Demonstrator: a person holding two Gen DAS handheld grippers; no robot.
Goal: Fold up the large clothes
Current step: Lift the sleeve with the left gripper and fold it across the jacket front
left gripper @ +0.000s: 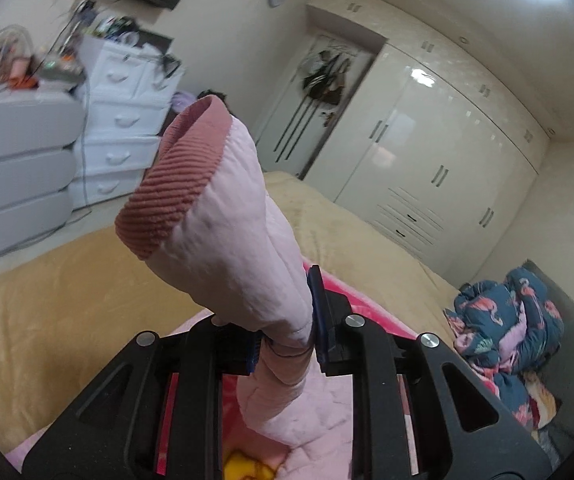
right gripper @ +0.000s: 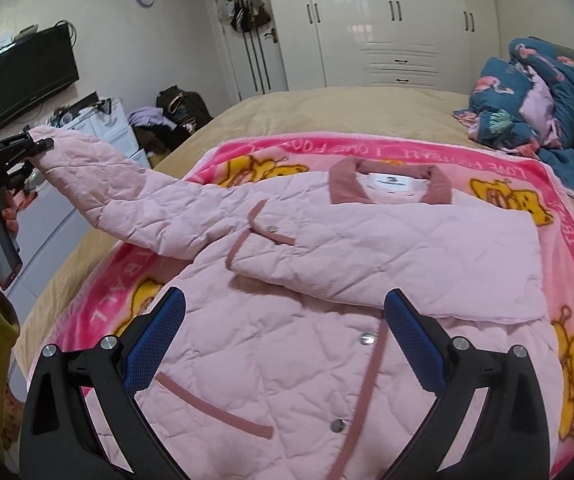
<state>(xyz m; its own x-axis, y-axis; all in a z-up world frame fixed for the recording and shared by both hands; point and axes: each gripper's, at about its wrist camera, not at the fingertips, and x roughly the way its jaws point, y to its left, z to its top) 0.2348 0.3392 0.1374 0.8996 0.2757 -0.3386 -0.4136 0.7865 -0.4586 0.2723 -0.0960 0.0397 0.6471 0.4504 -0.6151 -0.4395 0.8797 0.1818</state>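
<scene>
Left gripper (left gripper: pixel 287 344) pinches the jacket (right gripper: pixel 327 280) sleeve (left gripper: pixel 223 216), lifted at left; right gripper (right gripper: pixel 285 344) gapes over the jacket.

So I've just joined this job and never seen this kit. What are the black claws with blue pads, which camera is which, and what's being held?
There is no robot arm: a person holds one hand-held gripper in each hand, and each carries a camera looking along its fingers. The left camera shows the left hand-held gripper shut on the sleeve of a pink quilted jacket, lifting it off the bed. The right camera shows the right hand-held gripper open and empty, above the jacket, which lies on a pink cartoon blanket. The other sleeve is already folded across the chest. At far left there, you see the left hand-held gripper from outside.
</scene>
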